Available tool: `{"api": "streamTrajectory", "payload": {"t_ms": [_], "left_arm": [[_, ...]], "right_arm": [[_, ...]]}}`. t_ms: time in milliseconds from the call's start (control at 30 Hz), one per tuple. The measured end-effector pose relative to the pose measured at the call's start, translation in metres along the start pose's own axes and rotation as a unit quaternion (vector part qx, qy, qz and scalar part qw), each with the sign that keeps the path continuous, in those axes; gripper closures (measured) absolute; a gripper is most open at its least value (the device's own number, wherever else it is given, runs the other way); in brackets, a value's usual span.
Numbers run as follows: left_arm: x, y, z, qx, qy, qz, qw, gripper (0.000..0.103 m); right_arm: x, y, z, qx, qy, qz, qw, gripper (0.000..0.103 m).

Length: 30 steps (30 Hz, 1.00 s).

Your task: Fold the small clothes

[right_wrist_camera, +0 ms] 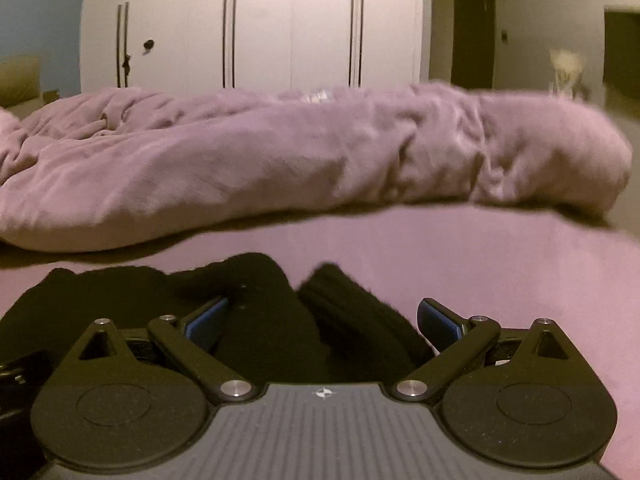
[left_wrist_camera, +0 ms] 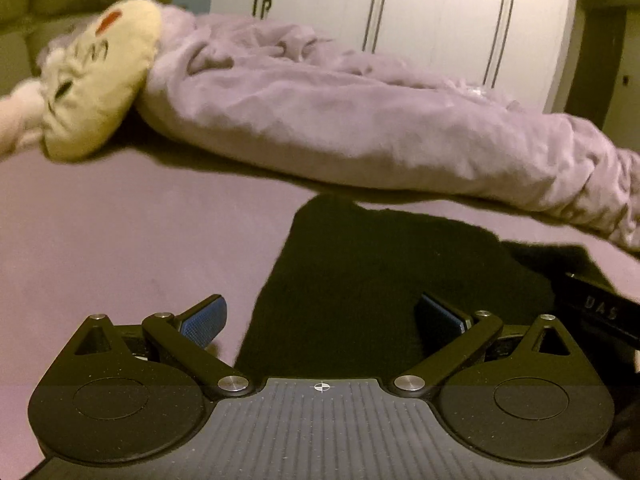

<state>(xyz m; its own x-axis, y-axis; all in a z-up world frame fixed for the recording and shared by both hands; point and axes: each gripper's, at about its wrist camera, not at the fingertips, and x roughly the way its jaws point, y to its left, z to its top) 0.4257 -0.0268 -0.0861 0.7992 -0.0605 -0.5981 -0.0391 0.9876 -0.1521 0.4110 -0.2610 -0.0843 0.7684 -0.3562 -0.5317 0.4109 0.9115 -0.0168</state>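
Observation:
A small black garment (left_wrist_camera: 360,272) lies flat on the pink bed sheet (left_wrist_camera: 120,240). My left gripper (left_wrist_camera: 322,318) is open, low over the garment's near left edge; its left pad (left_wrist_camera: 204,316) is over the sheet, its right pad (left_wrist_camera: 440,318) over the cloth. In the right wrist view the same black garment (right_wrist_camera: 260,320) is bunched into folds between the blue pads. My right gripper (right_wrist_camera: 322,322) is open, with the bunched cloth between its jaws, not clamped. The right gripper's body shows in the left wrist view at the right edge (left_wrist_camera: 600,312).
A crumpled mauve duvet (left_wrist_camera: 360,120) runs across the bed behind the garment, also in the right wrist view (right_wrist_camera: 280,160). A yellow plush toy (left_wrist_camera: 100,80) lies at the far left. White wardrobe doors (right_wrist_camera: 260,28) stand behind. The bed's right edge (right_wrist_camera: 624,240) is close.

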Motion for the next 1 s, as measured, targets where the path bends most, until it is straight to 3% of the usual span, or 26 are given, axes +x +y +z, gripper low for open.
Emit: {"api": "streamTrajectory", "payload": {"t_ms": [100, 167, 300, 367, 467, 633, 733, 833, 1000], "left_arm": [[-0.008, 0.015, 0.008, -0.028, 0.043, -0.028, 0.9983, 0.000], [-0.021, 0.023, 0.010, -0.023, 0.066, -0.035, 0.9969, 0.000], [-0.069, 0.036, 0.001, 0.021, 0.064, -0.037, 0.9971, 0.000], [-0.098, 0.043, -0.009, 0.032, 0.057, -0.039, 0.9971, 0.000], [-0.133, 0.049, -0.025, 0.043, 0.069, -0.039, 0.9959, 0.000], [-0.190, 0.041, -0.052, 0.086, 0.072, -0.037, 0.9930, 0.000], [-0.210, 0.033, -0.059, 0.117, 0.073, -0.040, 0.9897, 0.000], [-0.227, 0.033, -0.061, 0.115, 0.072, -0.043, 0.9898, 0.000], [-0.230, 0.039, -0.062, 0.091, 0.114, -0.034, 0.9887, 0.000]], "right_arm": [[0.013, -0.011, 0.008, 0.031, 0.052, 0.023, 0.998, 0.004], [0.003, -0.015, 0.014, 0.029, 0.059, 0.021, 0.998, 0.004], [-0.073, -0.013, 0.005, -0.032, -0.010, -0.001, 0.999, 0.004], [-0.116, -0.024, -0.008, -0.027, -0.030, 0.015, 0.999, 0.004], [-0.172, -0.042, -0.040, 0.007, 0.002, 0.031, 1.000, 0.004], [-0.230, -0.051, -0.098, 0.009, 0.103, 0.054, 0.993, 0.004], [-0.250, -0.050, -0.105, 0.008, 0.129, 0.037, 0.991, 0.004], [-0.260, -0.045, -0.096, 0.000, 0.157, 0.021, 0.987, 0.004], [-0.273, -0.049, -0.091, 0.006, 0.172, 0.051, 0.984, 0.004]]}}
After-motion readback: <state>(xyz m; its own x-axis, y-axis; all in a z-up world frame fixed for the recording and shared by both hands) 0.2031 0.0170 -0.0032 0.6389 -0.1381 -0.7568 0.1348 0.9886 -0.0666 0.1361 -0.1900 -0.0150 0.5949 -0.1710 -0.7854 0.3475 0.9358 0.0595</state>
